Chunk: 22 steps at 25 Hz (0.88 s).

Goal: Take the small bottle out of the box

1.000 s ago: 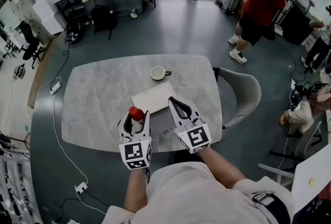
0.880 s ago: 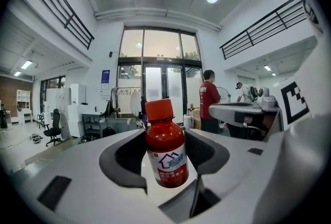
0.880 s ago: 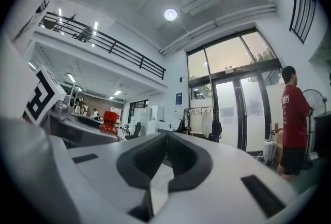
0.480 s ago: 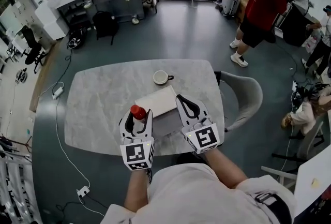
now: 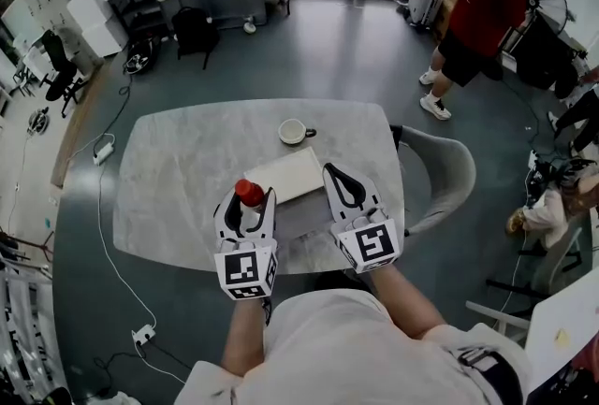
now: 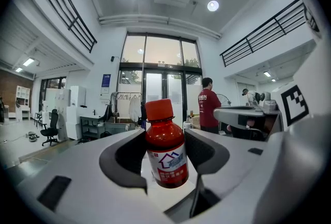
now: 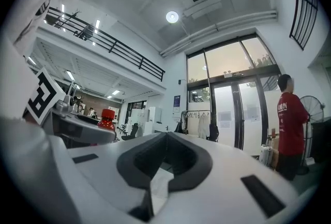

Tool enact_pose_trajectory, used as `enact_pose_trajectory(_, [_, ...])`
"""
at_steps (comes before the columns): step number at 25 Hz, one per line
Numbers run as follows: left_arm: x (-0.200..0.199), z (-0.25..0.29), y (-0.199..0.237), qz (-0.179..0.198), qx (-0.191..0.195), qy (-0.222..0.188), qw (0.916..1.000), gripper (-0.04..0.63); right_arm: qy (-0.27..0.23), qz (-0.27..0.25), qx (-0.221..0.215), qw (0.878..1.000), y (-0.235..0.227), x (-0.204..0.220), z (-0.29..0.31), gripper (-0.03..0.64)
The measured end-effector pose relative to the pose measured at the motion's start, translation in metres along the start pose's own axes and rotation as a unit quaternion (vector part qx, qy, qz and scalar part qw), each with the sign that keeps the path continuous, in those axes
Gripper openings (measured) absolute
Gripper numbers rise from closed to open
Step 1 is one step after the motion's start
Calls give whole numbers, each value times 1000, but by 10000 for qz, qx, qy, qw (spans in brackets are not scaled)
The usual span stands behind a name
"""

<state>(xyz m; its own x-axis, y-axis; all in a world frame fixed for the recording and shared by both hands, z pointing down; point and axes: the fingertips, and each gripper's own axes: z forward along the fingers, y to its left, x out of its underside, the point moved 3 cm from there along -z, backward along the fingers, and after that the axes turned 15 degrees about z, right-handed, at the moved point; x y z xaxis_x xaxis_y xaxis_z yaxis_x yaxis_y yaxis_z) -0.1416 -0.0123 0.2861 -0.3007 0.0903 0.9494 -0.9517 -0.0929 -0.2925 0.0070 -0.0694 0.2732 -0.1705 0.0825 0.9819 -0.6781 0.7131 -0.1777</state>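
Note:
A small red bottle (image 5: 248, 194) with a red cap and a white label stands upright between the jaws of my left gripper (image 5: 248, 204), held above the table's near edge. In the left gripper view the bottle (image 6: 166, 151) fills the middle, and the left gripper (image 6: 165, 137) is shut on its body. The grey box (image 5: 301, 218) lies between the two grippers, with its white lid (image 5: 284, 176) lying flat behind it. My right gripper (image 5: 333, 175) hovers over the box's right side, shut and empty. The right gripper view shows the right gripper (image 7: 165, 137) with its jaws together and the bottle (image 7: 107, 120) off to the left.
A white cup (image 5: 293, 131) stands on the marble table (image 5: 178, 179) beyond the lid. A grey chair (image 5: 440, 171) is at the table's right side. A person in a red shirt (image 5: 489, 6) stands far right. Cables run across the floor at left.
Both grippers keep nearly the same pose, and the bottle stays in the left jaws. The head camera has shifted a little.

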Motion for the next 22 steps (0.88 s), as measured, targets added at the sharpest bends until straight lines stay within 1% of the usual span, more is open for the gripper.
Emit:
enact_pose_trajectory(5, [3, 1, -8, 39, 94, 15, 9999, 250, -27, -5, -50, 10000, 0, 1, -3, 26])
enact_pose_trajectory(22, [1, 1, -13, -38, 182, -14, 9998, 250, 68, -64, 27, 10000, 0, 2, -3, 26])
